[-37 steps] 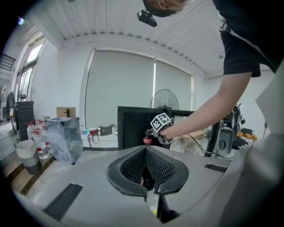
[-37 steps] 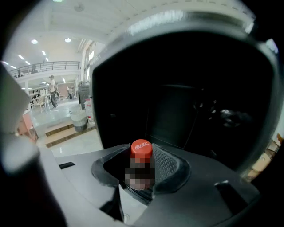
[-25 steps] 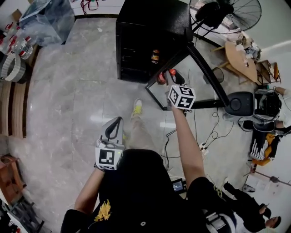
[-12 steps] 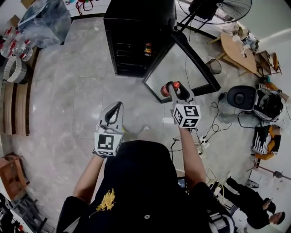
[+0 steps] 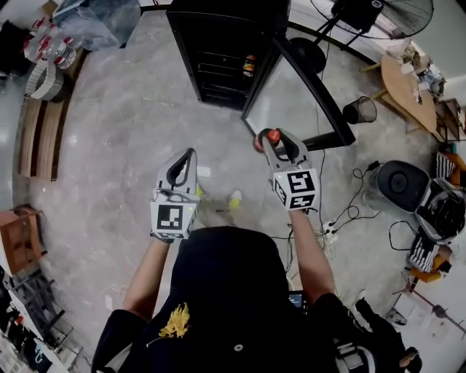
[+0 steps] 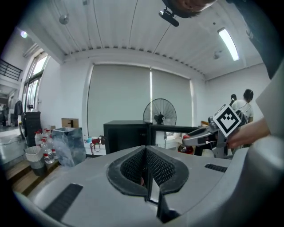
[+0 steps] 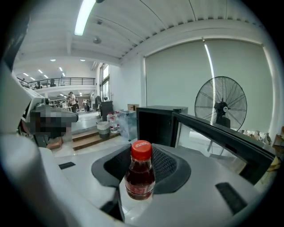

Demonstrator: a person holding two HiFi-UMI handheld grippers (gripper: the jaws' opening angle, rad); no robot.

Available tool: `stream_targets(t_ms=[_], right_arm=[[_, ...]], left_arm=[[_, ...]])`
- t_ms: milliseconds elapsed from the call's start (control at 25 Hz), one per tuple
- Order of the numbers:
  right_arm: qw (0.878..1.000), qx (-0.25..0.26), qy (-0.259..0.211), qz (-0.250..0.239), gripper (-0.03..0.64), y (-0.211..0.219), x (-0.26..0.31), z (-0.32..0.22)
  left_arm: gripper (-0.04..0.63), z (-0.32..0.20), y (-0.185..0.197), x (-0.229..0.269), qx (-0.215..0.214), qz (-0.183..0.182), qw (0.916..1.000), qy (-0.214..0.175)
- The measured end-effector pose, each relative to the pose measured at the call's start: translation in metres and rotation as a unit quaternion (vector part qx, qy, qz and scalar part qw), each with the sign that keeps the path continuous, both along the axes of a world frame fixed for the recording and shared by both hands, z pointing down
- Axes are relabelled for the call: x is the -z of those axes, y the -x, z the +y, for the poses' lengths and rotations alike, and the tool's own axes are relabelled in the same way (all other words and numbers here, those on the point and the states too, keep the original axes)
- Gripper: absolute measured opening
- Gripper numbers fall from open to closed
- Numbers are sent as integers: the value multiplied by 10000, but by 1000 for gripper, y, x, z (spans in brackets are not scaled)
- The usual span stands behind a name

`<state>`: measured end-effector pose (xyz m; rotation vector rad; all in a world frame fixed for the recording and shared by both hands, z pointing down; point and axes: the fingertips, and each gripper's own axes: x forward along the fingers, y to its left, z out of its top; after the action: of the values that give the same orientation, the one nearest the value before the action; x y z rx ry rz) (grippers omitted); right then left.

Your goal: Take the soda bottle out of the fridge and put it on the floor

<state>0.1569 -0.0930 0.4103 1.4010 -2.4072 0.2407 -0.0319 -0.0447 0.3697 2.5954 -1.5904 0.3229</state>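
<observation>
My right gripper (image 5: 273, 142) is shut on a soda bottle (image 7: 140, 173) with dark drink and a red cap (image 5: 273, 135). It holds the bottle in the air in front of the open black fridge (image 5: 222, 44), whose glass door (image 5: 302, 91) swings out to the right. Another bottle (image 5: 250, 65) stays on a fridge shelf. In the left gripper view the right gripper (image 6: 195, 139) shows with the bottle. My left gripper (image 5: 182, 169) hovers over the floor to the left, shut with nothing between its jaws.
A standing fan (image 5: 382, 14), a small bin (image 5: 359, 111) and cables lie to the right of the fridge. A round table (image 5: 408, 84) stands far right. A plastic-wrapped bundle (image 5: 98, 22) and bottles (image 5: 51, 47) sit at the upper left, beside wooden steps (image 5: 40, 142).
The right gripper with the bottle has drawn back from the fridge door toward the person. The person has stepped back, and the fridge sits farther away in the head view.
</observation>
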Motion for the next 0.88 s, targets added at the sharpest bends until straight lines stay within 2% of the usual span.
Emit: stream_targets(t_ms=[320,640,880], right_arm=[[9996,255,53,99,127,10,-5,6],[9990,197,315,259,127,14,-58,10],[9951,48,912,389,127,-1,-135,39]], left_arm=[[18,10,1,-6,132,-6,9999,79],[18,3,-15,-39,-438,-108,9988,168],[18,8,-48,-88,-945,-134,9943,474]])
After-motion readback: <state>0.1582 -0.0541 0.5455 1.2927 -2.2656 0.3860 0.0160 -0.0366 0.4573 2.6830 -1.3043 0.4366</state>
